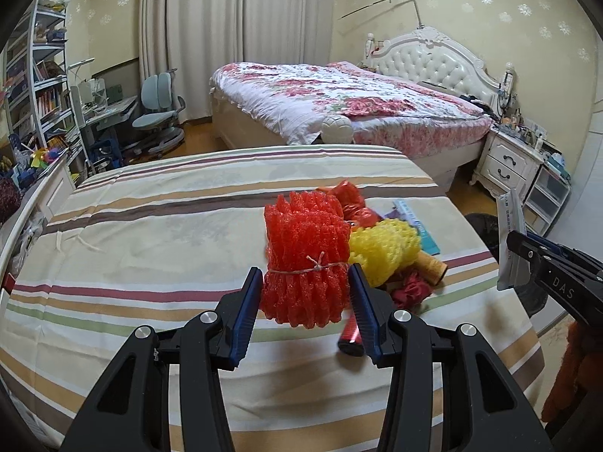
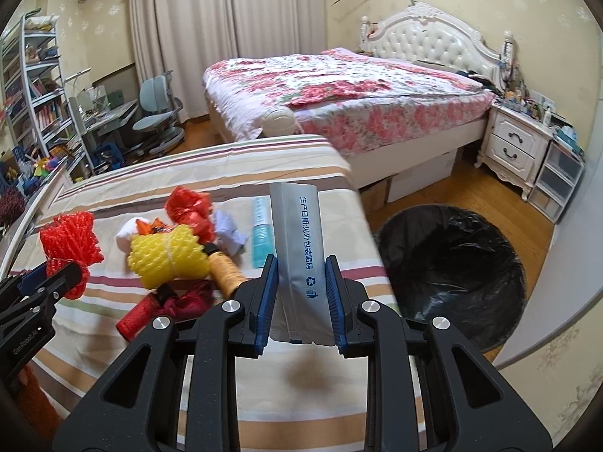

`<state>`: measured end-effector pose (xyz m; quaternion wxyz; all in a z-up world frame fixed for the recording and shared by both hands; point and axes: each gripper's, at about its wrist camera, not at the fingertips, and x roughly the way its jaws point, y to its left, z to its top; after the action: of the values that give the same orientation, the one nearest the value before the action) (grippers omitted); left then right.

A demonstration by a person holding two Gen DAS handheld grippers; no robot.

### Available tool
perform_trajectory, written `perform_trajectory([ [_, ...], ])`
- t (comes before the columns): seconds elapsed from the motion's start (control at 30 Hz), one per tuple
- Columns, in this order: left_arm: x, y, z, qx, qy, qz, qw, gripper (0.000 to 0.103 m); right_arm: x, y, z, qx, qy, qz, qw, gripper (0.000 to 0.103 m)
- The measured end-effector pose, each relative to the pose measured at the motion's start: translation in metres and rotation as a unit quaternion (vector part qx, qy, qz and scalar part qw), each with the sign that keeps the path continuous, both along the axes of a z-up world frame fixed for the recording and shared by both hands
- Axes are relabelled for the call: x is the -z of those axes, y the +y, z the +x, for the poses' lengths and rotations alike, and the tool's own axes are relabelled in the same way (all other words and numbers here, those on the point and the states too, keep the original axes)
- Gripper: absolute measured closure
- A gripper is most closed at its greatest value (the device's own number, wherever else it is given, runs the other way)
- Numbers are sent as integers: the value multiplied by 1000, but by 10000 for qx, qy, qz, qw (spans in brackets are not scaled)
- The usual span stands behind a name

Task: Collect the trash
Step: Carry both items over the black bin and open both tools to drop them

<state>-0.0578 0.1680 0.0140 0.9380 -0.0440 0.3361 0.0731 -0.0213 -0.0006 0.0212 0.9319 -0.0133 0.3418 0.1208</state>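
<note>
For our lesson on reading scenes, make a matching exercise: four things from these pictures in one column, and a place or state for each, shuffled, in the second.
1. red foam net bundle
2. silver packet
3. bin with black liner
4. yellow foam net

a. on the floor beside the bed
b. between the left gripper fingers
c. lying on the striped sheet
d. held upright in the right gripper

Pairs: 1-b, 2-d, 3-a, 4-c

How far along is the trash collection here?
Early: the bin looks empty. In hand: left gripper grips the red foam bundle, right gripper a silver pouch. Left on the bed: yellow foam, red bag, thread spool, other scraps.
</note>
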Motion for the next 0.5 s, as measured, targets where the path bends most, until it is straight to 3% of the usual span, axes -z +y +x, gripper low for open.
perform_trajectory([
  [0.5, -8, -115, 55, 1165, -271, 179, 9927, 56, 3, -94, 24, 957, -116, -66, 9953, 78],
])
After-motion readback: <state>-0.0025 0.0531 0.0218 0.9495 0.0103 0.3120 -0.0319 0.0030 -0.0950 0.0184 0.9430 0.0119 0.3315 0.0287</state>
